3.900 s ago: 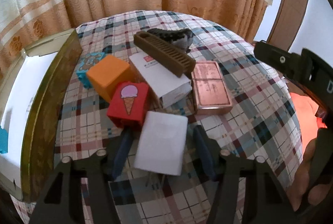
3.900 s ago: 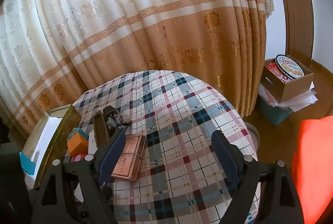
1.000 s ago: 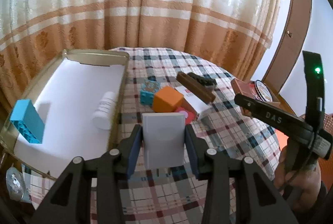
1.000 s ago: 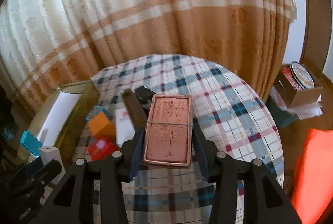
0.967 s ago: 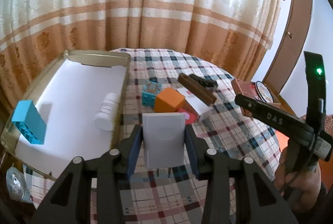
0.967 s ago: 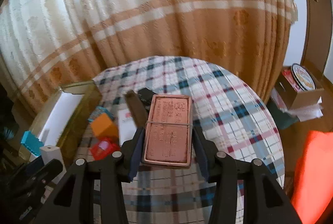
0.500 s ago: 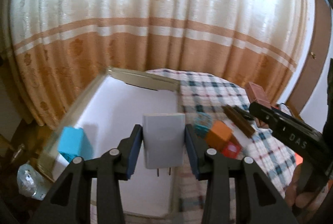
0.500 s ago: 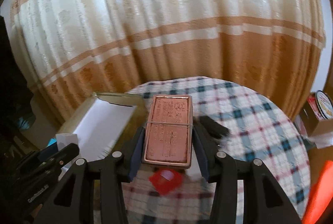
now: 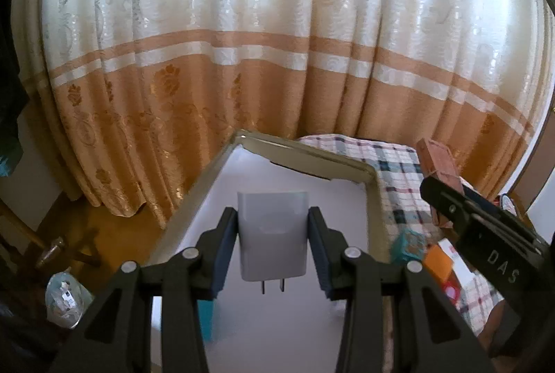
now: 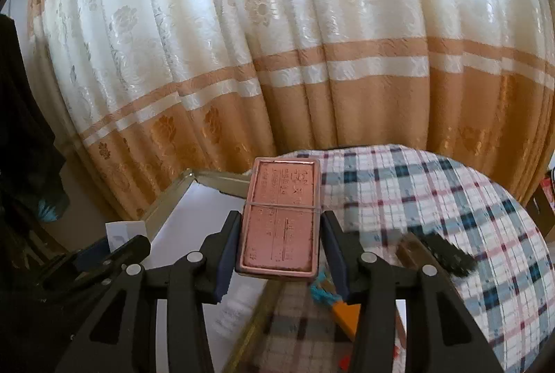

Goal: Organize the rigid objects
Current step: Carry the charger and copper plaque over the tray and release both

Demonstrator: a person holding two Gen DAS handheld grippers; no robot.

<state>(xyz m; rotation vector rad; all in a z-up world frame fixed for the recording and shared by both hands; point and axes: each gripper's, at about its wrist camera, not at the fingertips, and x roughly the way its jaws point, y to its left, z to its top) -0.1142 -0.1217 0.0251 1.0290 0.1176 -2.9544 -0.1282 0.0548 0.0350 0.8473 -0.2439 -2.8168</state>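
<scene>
While the left gripper (image 9: 273, 243) clamps a white charger (image 9: 273, 234) prongs-down above the white-lined tray (image 9: 305, 153), blue block (image 9: 205, 319) lying in the tray below, right gripper (image 10: 279, 246) clamping a copper tin (image 10: 281, 217) over the tray's edge, checked tablecloth (image 10: 451, 196) to the right.

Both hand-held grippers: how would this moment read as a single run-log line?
left hand-held gripper: shut on white plug-in charger block, over gold-rimmed white tray | right hand-held gripper: shut on copper-coloured flat metal tin
</scene>
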